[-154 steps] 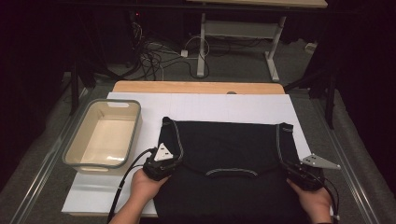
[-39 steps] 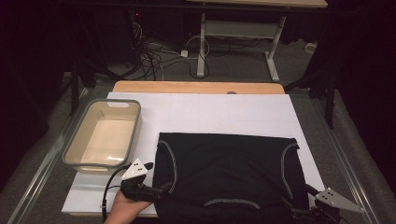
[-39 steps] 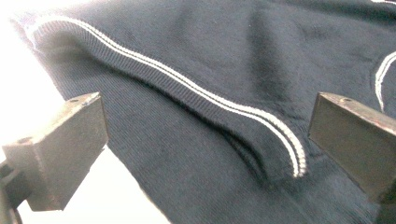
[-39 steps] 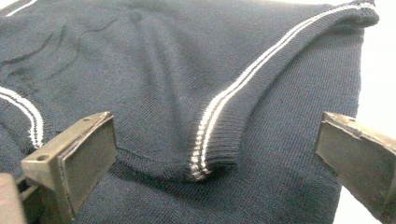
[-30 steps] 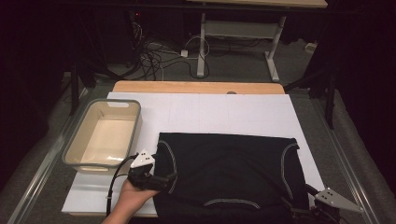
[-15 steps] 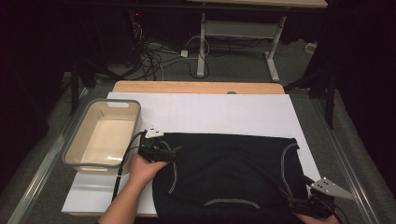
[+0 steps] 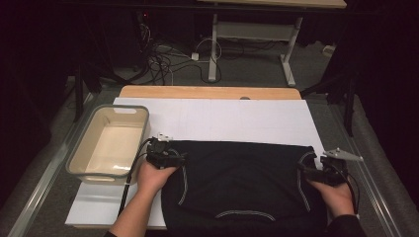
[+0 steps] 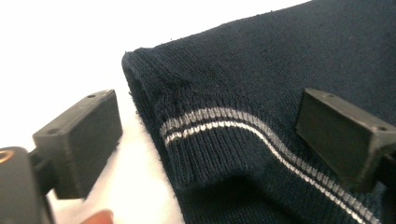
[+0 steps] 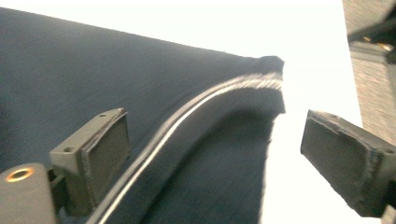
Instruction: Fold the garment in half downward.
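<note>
A dark navy knitted garment (image 7: 242,185) with pale stripe trim lies flat on the white board (image 7: 222,121). My left gripper (image 7: 179,159) is at its upper left corner, open. In the left gripper view the jaws stand wide apart on either side of the striped ribbed edge (image 8: 219,120), and the garment (image 8: 289,60) stretches away behind. My right gripper (image 7: 302,170) is at the garment's right edge, open too. In the right gripper view the jaws straddle the curved striped trim (image 9: 187,119) near the garment's corner (image 9: 271,63).
A grey plastic bin (image 7: 109,143), empty, stands at the left of the board. A wooden strip (image 7: 210,92) runs along the board's far edge. Cables and a desk frame (image 7: 252,34) lie on the floor beyond the table.
Both grippers have moved up from the garment's near corners to its upper corners. The left one went first; the right followed. The garment lies flat as before.
</note>
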Demonstrator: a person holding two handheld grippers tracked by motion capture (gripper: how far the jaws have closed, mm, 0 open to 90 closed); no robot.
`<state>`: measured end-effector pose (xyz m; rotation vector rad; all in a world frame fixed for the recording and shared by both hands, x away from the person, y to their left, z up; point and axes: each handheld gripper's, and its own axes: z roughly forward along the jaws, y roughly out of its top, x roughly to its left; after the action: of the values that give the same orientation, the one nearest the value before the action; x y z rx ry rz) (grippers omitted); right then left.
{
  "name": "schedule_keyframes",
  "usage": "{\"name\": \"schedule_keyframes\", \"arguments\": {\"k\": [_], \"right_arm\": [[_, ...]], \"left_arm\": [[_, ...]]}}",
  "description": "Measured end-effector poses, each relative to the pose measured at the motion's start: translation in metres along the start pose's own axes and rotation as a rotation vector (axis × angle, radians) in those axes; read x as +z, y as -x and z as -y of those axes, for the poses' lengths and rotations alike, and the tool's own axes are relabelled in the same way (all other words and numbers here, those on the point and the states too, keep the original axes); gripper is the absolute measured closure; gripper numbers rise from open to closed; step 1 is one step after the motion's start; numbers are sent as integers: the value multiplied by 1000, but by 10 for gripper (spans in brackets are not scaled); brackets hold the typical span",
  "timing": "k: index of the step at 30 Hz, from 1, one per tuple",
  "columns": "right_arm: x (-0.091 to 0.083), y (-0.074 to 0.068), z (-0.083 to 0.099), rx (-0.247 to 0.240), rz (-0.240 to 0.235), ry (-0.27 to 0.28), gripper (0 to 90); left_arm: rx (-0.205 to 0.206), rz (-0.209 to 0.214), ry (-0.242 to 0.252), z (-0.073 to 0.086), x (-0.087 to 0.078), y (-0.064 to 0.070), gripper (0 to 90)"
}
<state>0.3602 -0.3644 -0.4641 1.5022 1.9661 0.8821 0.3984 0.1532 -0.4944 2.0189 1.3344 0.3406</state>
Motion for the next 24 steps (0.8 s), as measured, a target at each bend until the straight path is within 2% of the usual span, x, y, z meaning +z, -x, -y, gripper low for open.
{"name": "schedule_keyframes", "arguments": {"k": [3, 5, 7, 9, 10, 12, 16, 20, 21, 24], "right_arm": [[15, 10, -14, 45, 5, -39, 102], [24, 12, -20, 48, 11, -58, 102], [33, 12, -19, 51, 2, -101, 105], [34, 9, -16, 55, 21, -91, 145], [33, 8, -15, 54, 25, -85, 190], [29, 5, -13, 49, 0, -66, 320], [27, 6, -11, 46, -48, -50, 473], [27, 7, -10, 37, -123, -44, 682], [27, 7, -11, 36, -146, -45, 714], [27, 6, -10, 22, -163, -37, 752]], "left_arm": [[-3, 8, 15, 1, -2, -1, 169], [2, 19, 25, 2, -3, -1, 244], [6, 34, 34, 3, -3, -1, 321], [9, 50, 36, 3, -3, -1, 400], [11, 70, 41, 3, -4, -1, 436], [22, 98, 42, 3, -4, -1, 533], [38, 137, 45, 4, -3, -2, 648], [52, 148, 48, 4, -4, -1, 693], [54, 148, 49, 4, -4, -1, 697], [62, 149, 57, 5, -4, 0, 709]]}}
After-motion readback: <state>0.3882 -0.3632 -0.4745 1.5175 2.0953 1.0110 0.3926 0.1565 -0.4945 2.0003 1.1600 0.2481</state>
